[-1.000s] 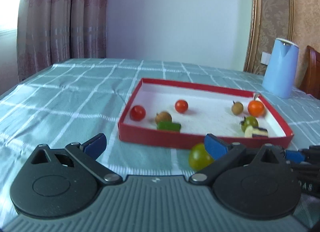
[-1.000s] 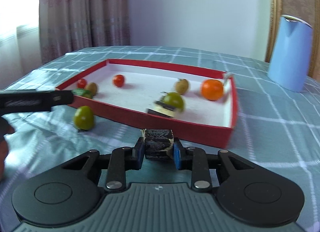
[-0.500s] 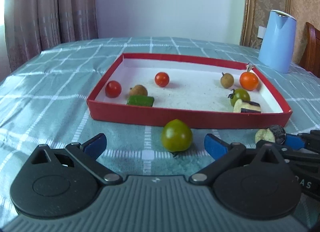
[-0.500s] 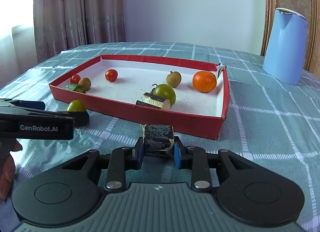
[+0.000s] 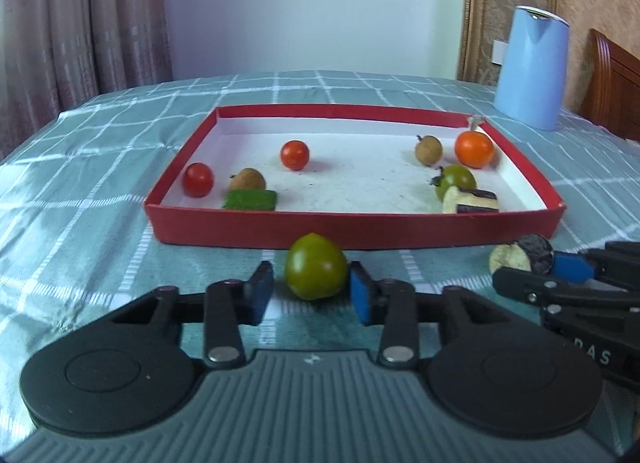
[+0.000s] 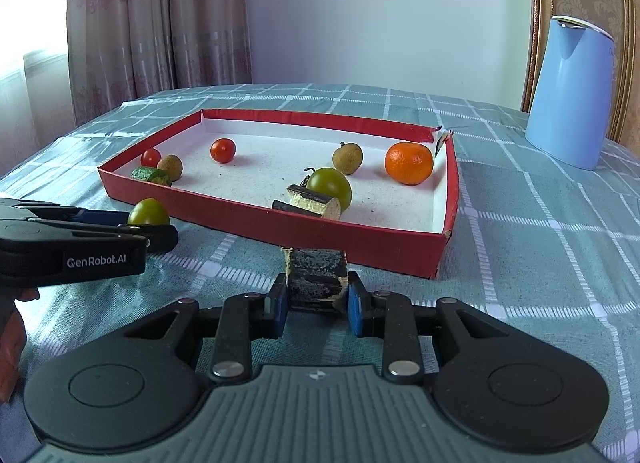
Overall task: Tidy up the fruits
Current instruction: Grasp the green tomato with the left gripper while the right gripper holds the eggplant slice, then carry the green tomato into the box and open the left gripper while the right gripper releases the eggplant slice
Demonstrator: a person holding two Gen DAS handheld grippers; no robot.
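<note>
On the worktop (image 5: 100,151), the red tray (image 5: 352,225) lies just beyond both grippers, its long side running left to right. The right gripper (image 6: 316,301) is clamped on a dark-skinned, pale-fleshed chunk (image 6: 316,277), near the tray's right end. The left gripper (image 5: 312,289) straddles a smooth, round green tomato (image 5: 317,266) resting before the tray's near wall; its right pad looks to touch, the left stands a hair apart, though blur makes this uncertain.
</note>
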